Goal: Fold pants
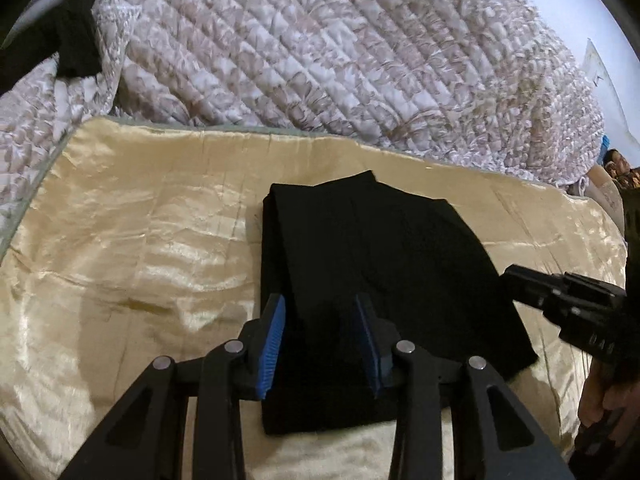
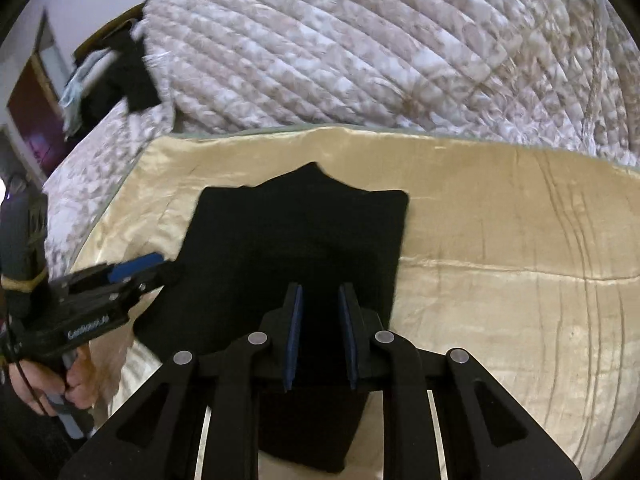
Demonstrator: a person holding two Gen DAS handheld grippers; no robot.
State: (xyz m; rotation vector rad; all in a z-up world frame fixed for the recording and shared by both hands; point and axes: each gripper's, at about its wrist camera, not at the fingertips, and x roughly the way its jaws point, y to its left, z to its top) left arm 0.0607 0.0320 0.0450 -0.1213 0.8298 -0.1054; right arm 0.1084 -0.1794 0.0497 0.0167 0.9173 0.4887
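Lying flat on the shiny cream sheet [image 1: 120, 240] of the bed, the black pants [image 1: 360, 248] are already folded into a neat block. The block is longer than it is wide. Its long way runs from the person out toward the puffy quilt [image 1: 320, 48] at the back.

The left gripper [image 1: 320, 312] hangs right over the near end of the pants. Its blue ribbed fingers [image 1: 274, 344] are spread apart, with only black cloth seen between them. They seem to pinch nothing. The right gripper [image 2: 320, 300] also hangs over the near end, closer to the right edge of the block. Its fingers [image 2: 294, 332] stand apart too, with a smaller gap, and they look let go. It is hard to tell if either one touches the cloth or floats just above it.

Both grippers point the same way as the long side of the pants. Neither is clearly nearer. The left one sits over the left half and the right one over the right half. So a next fold would likely mean pinching the near edge and carrying it away toward the far edge. It may also be that the folding is nearly done.

The pants look soft, thin and dull black, with a small bump sticking out at the far edge. The sheet is smooth, glossy and wrinkled. The quilt is thick, stitched in squares, with pale brown flowers. More dark clothes [image 2: 128, 76] lie far off at the back left.
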